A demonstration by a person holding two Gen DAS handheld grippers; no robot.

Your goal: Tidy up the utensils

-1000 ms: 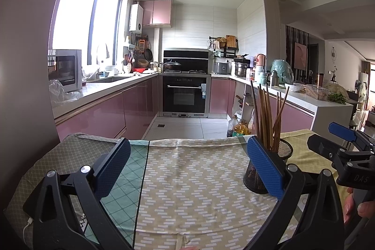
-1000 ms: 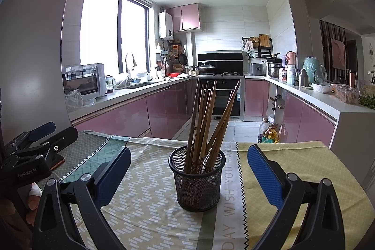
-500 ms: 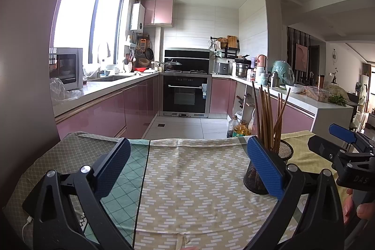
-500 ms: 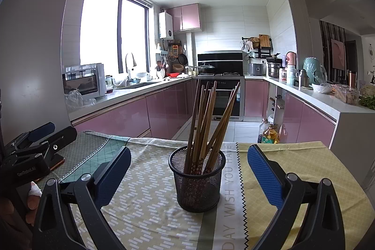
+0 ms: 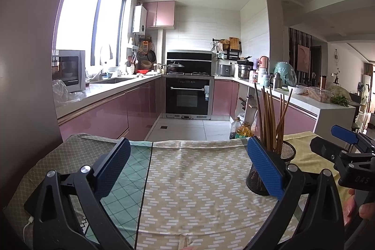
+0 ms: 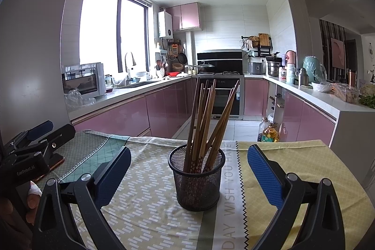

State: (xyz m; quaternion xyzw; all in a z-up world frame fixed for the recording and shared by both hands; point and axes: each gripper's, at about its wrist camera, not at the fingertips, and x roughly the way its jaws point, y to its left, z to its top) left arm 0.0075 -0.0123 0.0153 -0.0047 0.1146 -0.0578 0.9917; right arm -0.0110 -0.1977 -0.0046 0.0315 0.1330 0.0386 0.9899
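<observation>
Nothing has moved since a moment ago: our left tongs [image 5: 187, 163] and right tongs [image 6: 187, 168] stay apart, and the chopsticks [image 6: 206, 118] stand in the cup [image 6: 196, 182] mid-table.

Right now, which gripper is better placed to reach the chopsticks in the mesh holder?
Right. The right gripper faces the mesh holder squarely, its open fingers on either side of the chopsticks. The left gripper, also open, faces bare tablecloth, with the holder off to its right.
</observation>
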